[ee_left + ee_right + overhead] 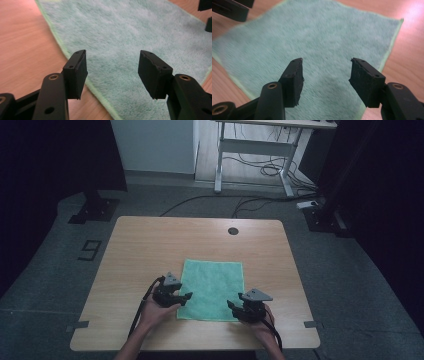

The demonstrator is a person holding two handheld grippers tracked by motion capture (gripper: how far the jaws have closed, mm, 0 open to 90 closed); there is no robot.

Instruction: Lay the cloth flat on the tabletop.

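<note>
A: Where is the green microfibre cloth (212, 289) against the grippers?

B: It lies flat on the wooden table (150, 245), toward the near edge. The left gripper (112, 68) sits at the cloth's near left corner, jaws spread, nothing between them. The left-hand finger (76, 72) hangs over the cloth's pale hem, the other one over the pile. No pad presses on the fabric.

A: And the right one?

B: The right gripper (325, 80) is at the cloth's near right corner, also spread and empty. Its jaws frame the pile, with the right finger (364, 80) close to the cloth's right hem. Whether the tips brush the fabric I cannot tell.

A: Anything beyond the cloth?

B: Bare tabletop, then a round cable hole (233, 231) near the far edge, well apart from the cloth. Past the table, a white desk frame (255, 150) and loose cables (272, 170) on the floor. Nothing stands between the jaws and the cloth.
</note>
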